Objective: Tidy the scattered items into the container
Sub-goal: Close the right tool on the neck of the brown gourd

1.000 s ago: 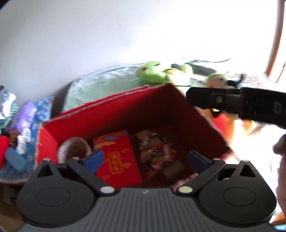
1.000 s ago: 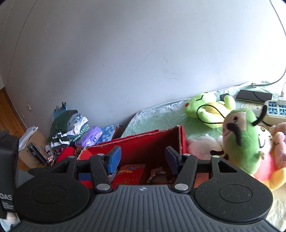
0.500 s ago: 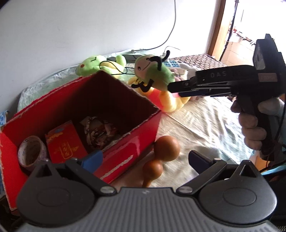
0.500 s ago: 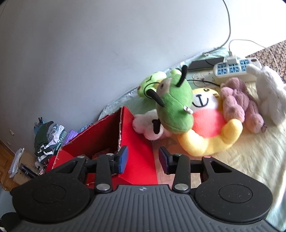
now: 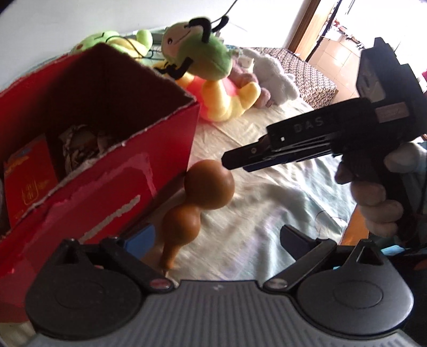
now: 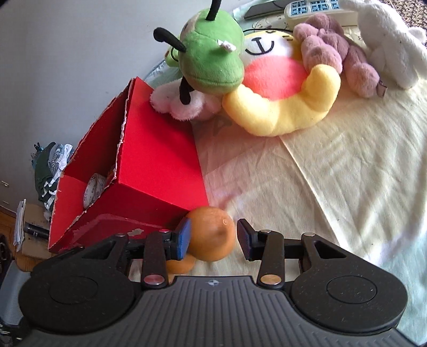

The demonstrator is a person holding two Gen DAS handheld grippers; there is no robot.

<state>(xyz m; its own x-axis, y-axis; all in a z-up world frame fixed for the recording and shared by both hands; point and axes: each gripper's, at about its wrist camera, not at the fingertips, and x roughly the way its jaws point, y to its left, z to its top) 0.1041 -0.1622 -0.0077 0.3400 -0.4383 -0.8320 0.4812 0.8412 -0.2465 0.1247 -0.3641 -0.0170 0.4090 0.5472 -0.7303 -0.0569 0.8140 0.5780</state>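
Note:
A brown wooden gourd (image 5: 198, 194) lies on the bed sheet against the red cardboard box (image 5: 112, 176), stem toward me. It shows in the right wrist view (image 6: 210, 237) too, its big bulb between the open fingers of my right gripper (image 6: 213, 239), with a small gap on each side. In the left wrist view the right gripper (image 5: 240, 160) sits just above the gourd's big bulb. My left gripper (image 5: 216, 237) is open and empty, near the gourd's stem end. The box (image 6: 149, 165) holds a tape roll (image 6: 93, 189), a red packet (image 5: 29, 170) and a crumpled wrapper (image 5: 80, 144).
A pile of plush toys lies behind the box: a green bug (image 6: 210, 61), a yellow and pink one (image 6: 283, 101), a mauve one (image 6: 336, 53) and a white one (image 6: 387, 42). A power strip (image 6: 317, 8) lies at the back. Clothes (image 6: 50, 165) are heaped left of the bed.
Both grippers swung from above the box down to its right side. The gourd came into view, and the right gripper now straddles its big bulb.

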